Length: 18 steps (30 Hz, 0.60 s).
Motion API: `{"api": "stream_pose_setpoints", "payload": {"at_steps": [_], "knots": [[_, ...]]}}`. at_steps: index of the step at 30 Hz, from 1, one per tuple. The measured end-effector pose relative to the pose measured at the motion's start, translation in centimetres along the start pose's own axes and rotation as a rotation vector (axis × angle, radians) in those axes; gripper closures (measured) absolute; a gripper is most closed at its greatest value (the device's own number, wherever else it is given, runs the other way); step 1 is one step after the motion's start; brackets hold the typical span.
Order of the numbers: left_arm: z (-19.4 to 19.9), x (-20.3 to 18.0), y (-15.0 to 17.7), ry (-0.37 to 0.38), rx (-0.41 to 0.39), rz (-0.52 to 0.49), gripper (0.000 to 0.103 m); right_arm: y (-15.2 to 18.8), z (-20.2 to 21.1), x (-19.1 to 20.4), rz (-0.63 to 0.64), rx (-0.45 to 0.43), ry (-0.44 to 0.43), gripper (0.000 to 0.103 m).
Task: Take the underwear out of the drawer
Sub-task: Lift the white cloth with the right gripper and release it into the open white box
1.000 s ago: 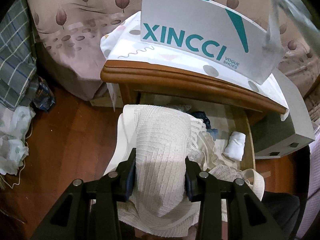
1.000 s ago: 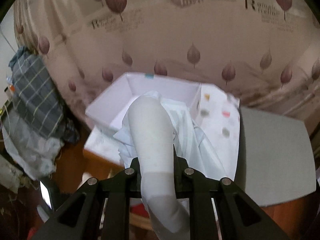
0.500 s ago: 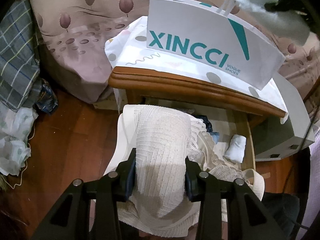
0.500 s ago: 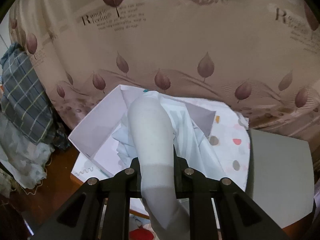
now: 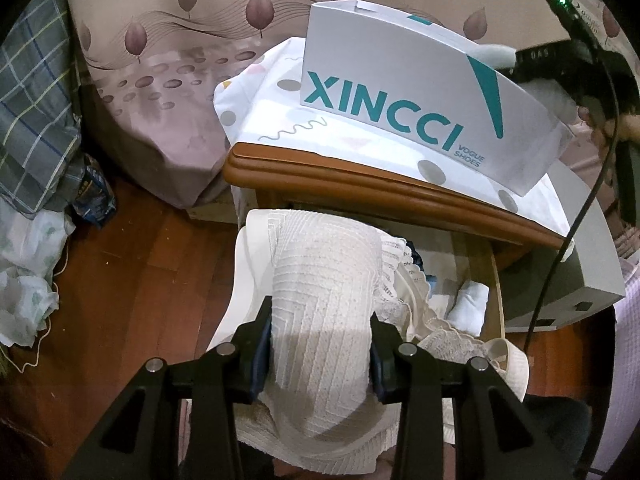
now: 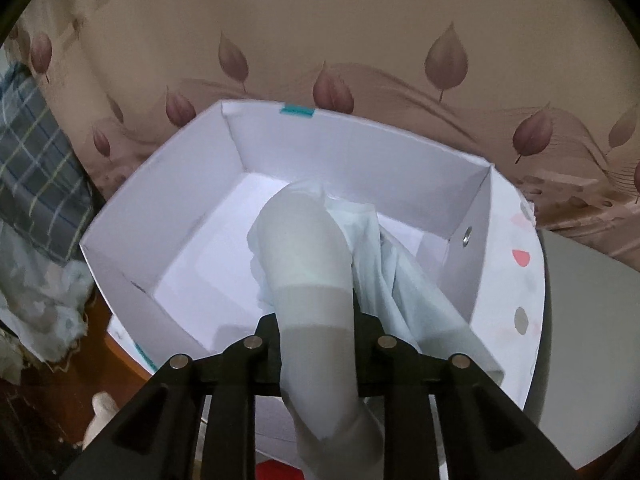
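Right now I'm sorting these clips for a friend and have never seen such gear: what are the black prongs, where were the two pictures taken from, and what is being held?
No robot here: a person holds a two-pronged tool in each hand, each with a camera looking along its fingers.

Left camera: the left gripper is clamped on a cream lace-knit garment above the open drawer of a wooden nightstand. More underwear lies inside. On top stands a white shoe box.

Right camera: looking down into that shoe box. The right gripper has a pale blue garment between its fingers, hanging into the box; the fingers are just starting to open.
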<state>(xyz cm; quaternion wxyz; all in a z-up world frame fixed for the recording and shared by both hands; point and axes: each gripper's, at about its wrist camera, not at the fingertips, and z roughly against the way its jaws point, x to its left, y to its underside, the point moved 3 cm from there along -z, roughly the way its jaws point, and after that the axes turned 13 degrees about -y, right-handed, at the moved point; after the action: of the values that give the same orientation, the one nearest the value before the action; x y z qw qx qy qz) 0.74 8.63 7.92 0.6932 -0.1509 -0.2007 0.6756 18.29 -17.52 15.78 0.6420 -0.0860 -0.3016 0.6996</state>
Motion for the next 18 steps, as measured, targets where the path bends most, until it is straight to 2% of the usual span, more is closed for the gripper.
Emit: {"api": "stream_pose_setpoints", "payload": {"at_steps": [10,14,17,18], "knots": [[-0.3,-0.1,-0.1,0.007,0.005,-0.002,0.064,1.7,-0.8,-0.2,0.095,0.087,0.044,0.082],[-0.3,-0.3,-0.1,0.006,0.000,-0.008,0.064,2.2,-0.6,-1.1,0.130,0.119,0.086,0.082],[-0.2,-0.4,-0.1,0.010,-0.004,-0.009,0.063,2.5,-0.4,-1.9,0.136,0.124,0.109,0.073],[-0.2,-0.5,-0.1,0.010,-0.005,-0.010,0.063,2.6,-0.3,-2.1,0.134,0.121,0.105,0.066]]}}
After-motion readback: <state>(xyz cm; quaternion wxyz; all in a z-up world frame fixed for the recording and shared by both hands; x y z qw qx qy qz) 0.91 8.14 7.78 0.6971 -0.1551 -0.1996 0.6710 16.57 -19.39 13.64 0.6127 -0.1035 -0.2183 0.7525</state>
